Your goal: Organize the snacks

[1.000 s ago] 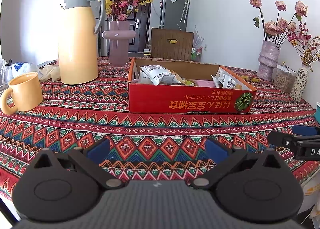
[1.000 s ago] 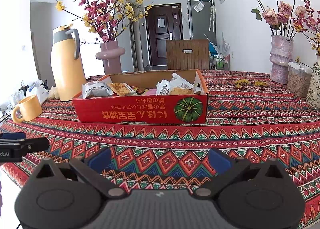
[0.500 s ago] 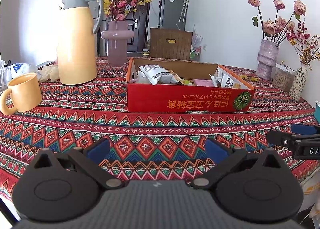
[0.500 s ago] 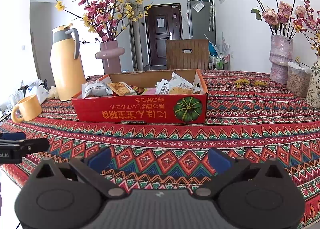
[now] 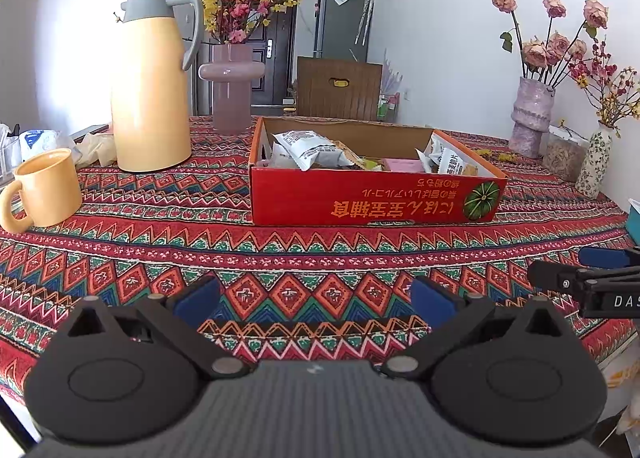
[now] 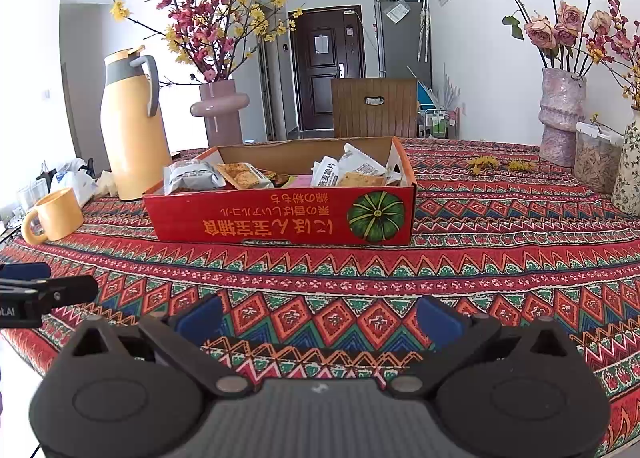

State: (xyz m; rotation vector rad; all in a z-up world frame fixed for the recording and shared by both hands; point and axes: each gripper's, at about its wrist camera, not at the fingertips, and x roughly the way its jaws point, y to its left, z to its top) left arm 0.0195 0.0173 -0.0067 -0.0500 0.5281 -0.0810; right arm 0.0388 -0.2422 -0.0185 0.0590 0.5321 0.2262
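A red cardboard box (image 5: 372, 200) (image 6: 280, 218) with a green pumpkin print stands mid-table and holds several snack packets (image 5: 308, 150) (image 6: 240, 176). My left gripper (image 5: 316, 300) is open and empty, low over the patterned tablecloth near the front edge, well short of the box. My right gripper (image 6: 318, 316) is open and empty too, also short of the box. Each gripper shows at the edge of the other's view, the right one in the left wrist view (image 5: 588, 278) and the left one in the right wrist view (image 6: 44, 290).
A tall yellow thermos (image 5: 150, 90) and a yellow mug (image 5: 44, 188) stand left of the box. A pink vase with blossoms (image 5: 232, 90) is behind. Vases of dried roses (image 6: 562, 118) and a clear container (image 6: 596, 158) stand at the right. A wooden chair (image 6: 374, 108) is behind the table.
The left gripper has shifted slightly, so the box sits a little lower in its view. The right gripper has barely moved. Both stay open.
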